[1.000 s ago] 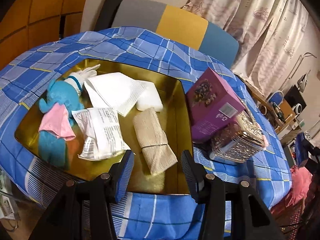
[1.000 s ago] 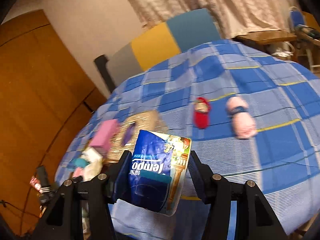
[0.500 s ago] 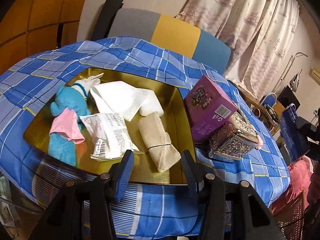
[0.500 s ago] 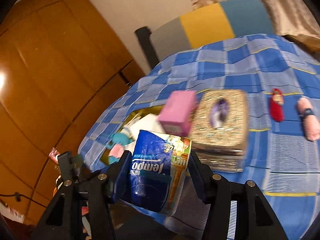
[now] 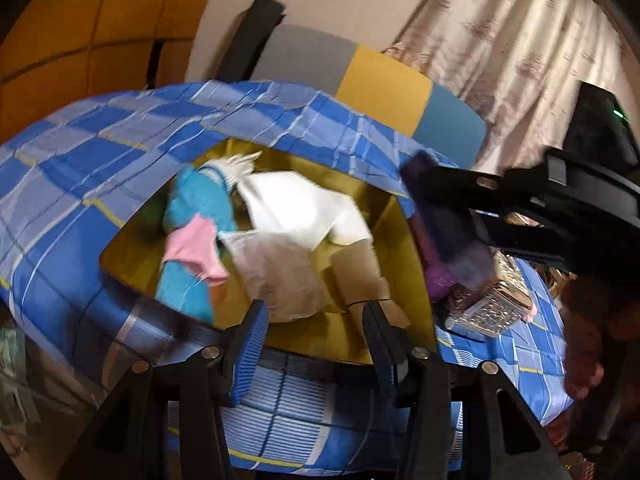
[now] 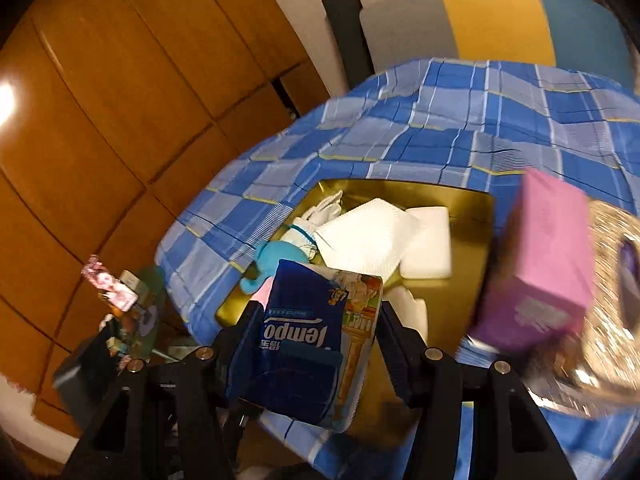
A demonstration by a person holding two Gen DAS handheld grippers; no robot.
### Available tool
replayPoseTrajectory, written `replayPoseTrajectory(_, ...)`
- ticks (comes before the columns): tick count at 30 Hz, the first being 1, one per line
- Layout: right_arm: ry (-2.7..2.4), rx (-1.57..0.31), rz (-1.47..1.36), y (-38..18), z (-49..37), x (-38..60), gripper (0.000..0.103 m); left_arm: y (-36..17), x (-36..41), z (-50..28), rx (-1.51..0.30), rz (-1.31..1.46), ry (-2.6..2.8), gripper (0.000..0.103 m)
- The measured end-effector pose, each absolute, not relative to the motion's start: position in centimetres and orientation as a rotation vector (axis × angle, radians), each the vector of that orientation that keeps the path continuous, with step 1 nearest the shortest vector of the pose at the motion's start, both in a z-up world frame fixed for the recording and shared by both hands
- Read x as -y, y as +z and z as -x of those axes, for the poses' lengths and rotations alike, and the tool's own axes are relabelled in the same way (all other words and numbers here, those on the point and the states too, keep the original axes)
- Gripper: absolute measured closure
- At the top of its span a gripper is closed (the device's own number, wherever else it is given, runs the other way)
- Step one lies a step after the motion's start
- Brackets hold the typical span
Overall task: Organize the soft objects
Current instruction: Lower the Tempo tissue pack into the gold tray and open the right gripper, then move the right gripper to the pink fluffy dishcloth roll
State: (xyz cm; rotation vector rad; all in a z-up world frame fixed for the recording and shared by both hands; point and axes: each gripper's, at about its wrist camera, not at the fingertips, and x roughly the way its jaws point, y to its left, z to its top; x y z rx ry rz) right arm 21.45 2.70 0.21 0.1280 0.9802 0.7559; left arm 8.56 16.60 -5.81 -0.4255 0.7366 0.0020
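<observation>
A gold tray (image 5: 132,256) lies sunk in the blue checked cloth (image 5: 80,160). In it lie a blue plush toy (image 5: 200,204), a pink cloth (image 5: 192,248), a white folded cloth (image 5: 296,204), a clear packet (image 5: 276,272) and a beige roll (image 5: 356,272). My left gripper (image 5: 316,320) hangs open over the tray's near edge, with nothing between its fingers. My right gripper (image 6: 320,312) is shut on a blue Tempo tissue pack (image 6: 308,332), held above the tray's (image 6: 468,208) near side. A white pad (image 6: 428,240) lies at the back of the tray.
A purple box (image 6: 544,256) and a glittery silver box (image 5: 492,304) stand right of the tray. The black frame of the other hand tool (image 5: 560,200) reaches in above them. A grey, yellow and blue chair back (image 5: 384,88) stands behind, and wooden cupboard doors (image 6: 120,100) to the left.
My right gripper has swung left with the tissue pack, from over the open cloth to above the tray, and now shows in the left wrist view. The left gripper drew slightly back.
</observation>
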Motion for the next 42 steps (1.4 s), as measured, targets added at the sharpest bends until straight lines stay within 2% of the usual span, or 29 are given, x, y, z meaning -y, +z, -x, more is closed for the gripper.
replayPoseTrajectory(10, 0.61, -1.027, 0.059, -4.2, -28.2, -8.2, 0.044, -6.2, -18.3, -8.3, -0.738, 0.504, 0.03, 0.053)
replayPoseTrajectory(16, 0.546, -1.057, 0.025, -6.0, -30.0, -8.5, 0.034, -6.4, -18.5, -8.3, -0.739, 0.512, 0.034, 0.053)
replayPoseTrajectory(31, 0.644, -0.906, 0.028, -0.4, -22.1, -5.9, 0.034, -6.7, -16.7, -8.2, -0.755, 0.481, -0.011, 0.053)
replayPoseTrajectory(42, 0.582, -0.748, 0.039, 4.1, -16.2, 1.8, 0.031, -6.6, -13.0, -7.6, -0.751, 0.41, -0.125, 0.053)
